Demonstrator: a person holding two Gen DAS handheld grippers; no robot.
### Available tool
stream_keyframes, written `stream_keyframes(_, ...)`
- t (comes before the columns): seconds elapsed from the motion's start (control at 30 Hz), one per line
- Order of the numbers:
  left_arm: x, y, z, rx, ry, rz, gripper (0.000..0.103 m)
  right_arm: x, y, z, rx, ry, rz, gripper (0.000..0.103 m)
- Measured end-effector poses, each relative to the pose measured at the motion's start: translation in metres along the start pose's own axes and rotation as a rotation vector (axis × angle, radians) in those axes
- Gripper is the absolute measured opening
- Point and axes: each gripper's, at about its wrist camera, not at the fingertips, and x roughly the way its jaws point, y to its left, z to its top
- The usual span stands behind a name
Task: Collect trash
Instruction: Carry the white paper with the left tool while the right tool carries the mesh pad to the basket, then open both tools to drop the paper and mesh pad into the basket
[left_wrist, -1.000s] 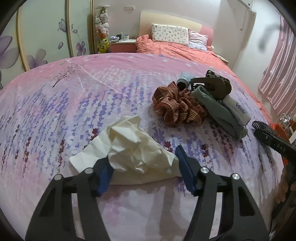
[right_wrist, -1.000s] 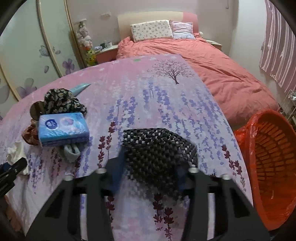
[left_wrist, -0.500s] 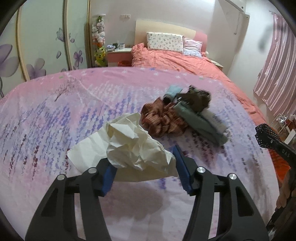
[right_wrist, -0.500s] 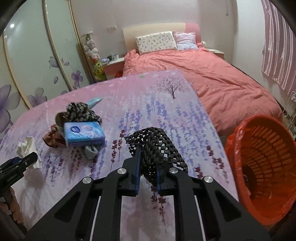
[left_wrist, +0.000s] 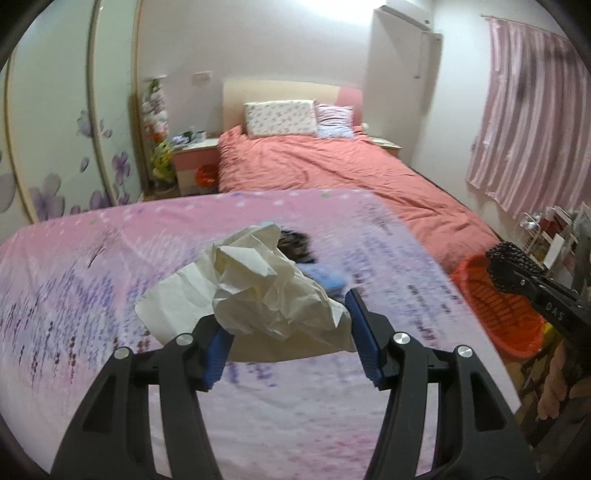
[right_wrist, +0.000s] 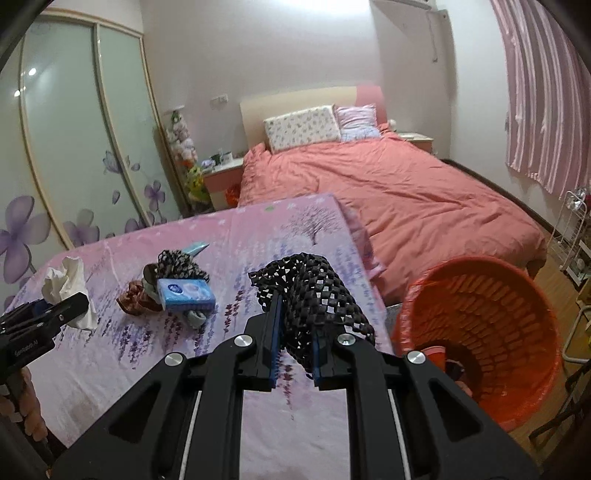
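My left gripper (left_wrist: 286, 334) is shut on a crumpled white tissue (left_wrist: 258, 291) and holds it above the pink flowered table (left_wrist: 92, 280). It also shows in the right wrist view (right_wrist: 66, 288) at the left. My right gripper (right_wrist: 295, 339) is shut on a black mesh net (right_wrist: 310, 291) and holds it above the table's right edge. The net also shows in the left wrist view (left_wrist: 511, 267). An orange trash basket (right_wrist: 480, 328) stands on the floor to the right of the table; it also shows in the left wrist view (left_wrist: 495, 306).
A blue tissue pack (right_wrist: 186, 293), a brown scrunchie (right_wrist: 135, 299), a black patterned scrunchie (right_wrist: 177, 260) and a grey cloth lie in a heap on the table. A bed with a coral cover (right_wrist: 388, 188) stands behind. A wire rack (right_wrist: 570, 236) is at the far right.
Both grippers have risen from the table with their loads. The right gripper closed tight on the net and lifted it. The left lifted the tissue and swung right toward the basket.
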Motion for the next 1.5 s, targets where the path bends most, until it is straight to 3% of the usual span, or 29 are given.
stream_keyframes(0.57,0.015,-0.158,0.013,0.202,-0.020,-0.229,0.057,-0.030,-0.098,-0.009,0.112,-0.087,-0.163,0.013)
stream_keyframes(0.97,0.065,-0.254,0.004,0.305,0.035,-0.375,0.057,-0.012,-0.163,-0.014,0.248,-0.077,-0.186,0.013)
stream_keyframes(1.23,0.101,-0.303,-0.006,0.354,0.085,-0.431,0.057,-0.001,-0.197,-0.017,0.328,-0.057,-0.166,0.014)
stream_keyframes(1.37,0.119,-0.315,-0.010,0.366,0.116,-0.433,0.063,0.010,-0.209,-0.019,0.356,-0.030,-0.159,0.020)
stream_keyframes(1.5,0.138,-0.320,-0.014,0.370,0.146,-0.412,0.074,0.016,-0.219,-0.024,0.390,-0.005,-0.148,0.041)
